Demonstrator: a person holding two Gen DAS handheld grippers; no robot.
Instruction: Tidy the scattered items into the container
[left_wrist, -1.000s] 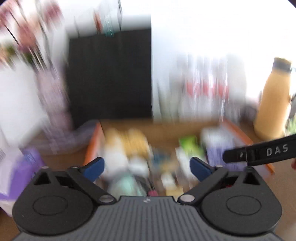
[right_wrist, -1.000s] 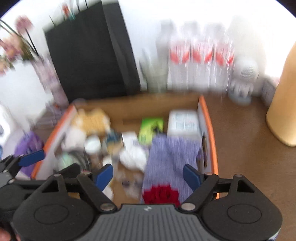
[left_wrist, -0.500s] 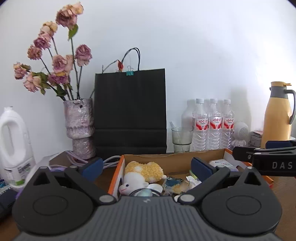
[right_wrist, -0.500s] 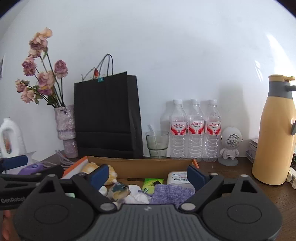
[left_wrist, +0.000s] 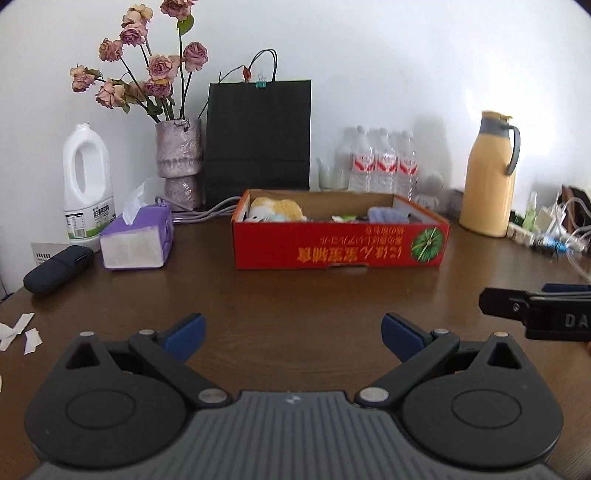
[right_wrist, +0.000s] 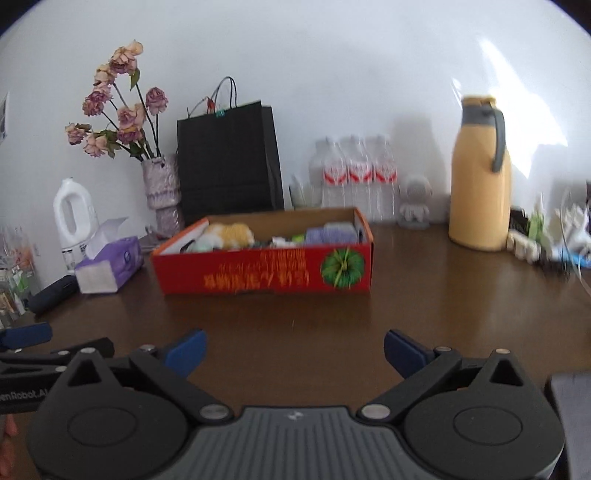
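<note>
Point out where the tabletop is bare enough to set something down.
Bare wood lies between the red box and the left tongs, and between box and yellow jug. Crowded: the right edge's cables, and around the tissue box.

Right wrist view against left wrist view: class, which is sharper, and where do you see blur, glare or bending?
Left wrist view: sharp, the print on the red box is crisp; the table edge bows from the fisheye. Right wrist view: softer, the box print smears, the clutter at the right edge streaks, and bright window glare falls on the wall above the yellow jug.
</note>
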